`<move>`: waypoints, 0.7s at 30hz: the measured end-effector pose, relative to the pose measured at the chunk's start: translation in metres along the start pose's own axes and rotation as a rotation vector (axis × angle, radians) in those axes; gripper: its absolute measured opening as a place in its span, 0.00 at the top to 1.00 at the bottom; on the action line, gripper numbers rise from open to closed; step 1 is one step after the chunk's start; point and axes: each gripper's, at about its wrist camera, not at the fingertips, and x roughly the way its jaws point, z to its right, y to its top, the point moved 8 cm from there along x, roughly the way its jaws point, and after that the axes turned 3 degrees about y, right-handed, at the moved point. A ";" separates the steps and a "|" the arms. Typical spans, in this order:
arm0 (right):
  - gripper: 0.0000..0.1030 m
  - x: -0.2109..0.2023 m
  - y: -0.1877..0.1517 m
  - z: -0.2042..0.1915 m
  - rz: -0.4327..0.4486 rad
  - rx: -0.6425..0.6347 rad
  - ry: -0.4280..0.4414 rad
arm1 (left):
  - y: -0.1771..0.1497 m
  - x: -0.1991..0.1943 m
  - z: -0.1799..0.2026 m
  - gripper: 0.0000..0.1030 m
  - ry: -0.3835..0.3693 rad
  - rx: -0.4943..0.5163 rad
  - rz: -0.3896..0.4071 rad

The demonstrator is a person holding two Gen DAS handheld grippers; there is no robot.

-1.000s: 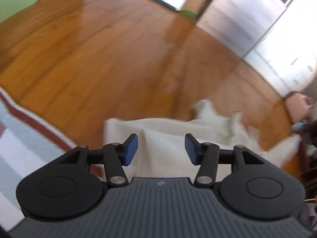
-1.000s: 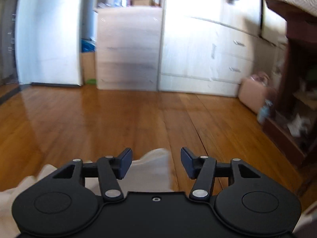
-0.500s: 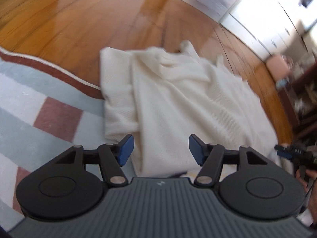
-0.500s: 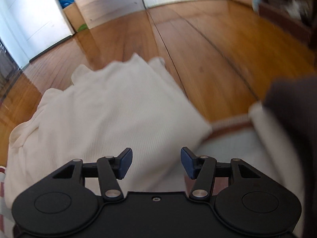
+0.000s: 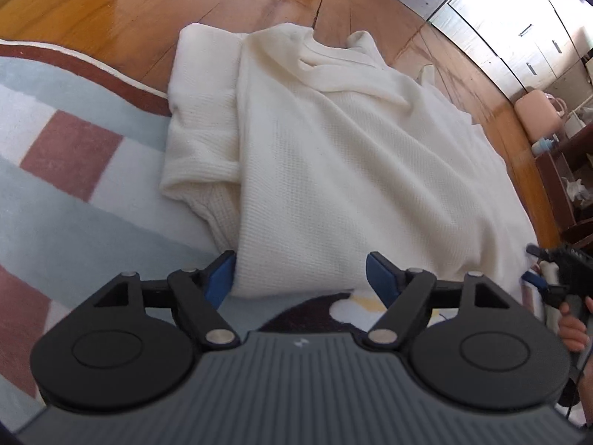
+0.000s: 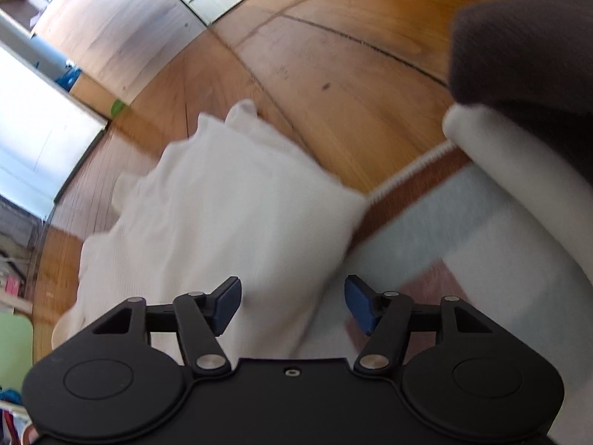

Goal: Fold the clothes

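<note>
A cream knitted sweater lies flat, half on the rug and half on the wooden floor, collar at the far end and one sleeve folded along its left side. My left gripper hangs low over the near hem, its jaws opening, with the hem's left corner between the blue pads but not pinched. In the right wrist view the same sweater is blurred. My right gripper is over its near right corner, jaws opening, with cloth between the pads but not clamped. The right gripper also shows at the left wrist view's right edge.
A striped rug in pale blue, white and rust lies under the near half. Wooden floor stretches beyond. A dark grey cloth on a white cushion sits at the right. White cabinets and a pink case stand far right.
Both grippers have dropped and tipped down towards the sweater's near hem, and their jaws have widened. The right gripper has rolled, so the floor now looks tilted.
</note>
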 end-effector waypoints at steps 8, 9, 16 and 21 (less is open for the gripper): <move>0.91 0.001 0.024 -0.019 0.135 -0.152 0.043 | 0.027 -0.022 0.002 0.95 0.045 0.089 0.083; 0.91 -0.007 0.025 -0.023 0.157 -0.154 0.052 | 0.032 -0.031 0.004 0.95 0.055 0.112 0.099; 0.92 -0.067 0.009 -0.052 0.201 -0.333 0.030 | 0.062 -0.080 -0.007 0.95 -0.030 0.060 0.164; 0.92 -0.121 -0.025 -0.043 0.154 -0.261 0.027 | 0.024 -0.113 -0.025 0.95 0.044 0.180 0.073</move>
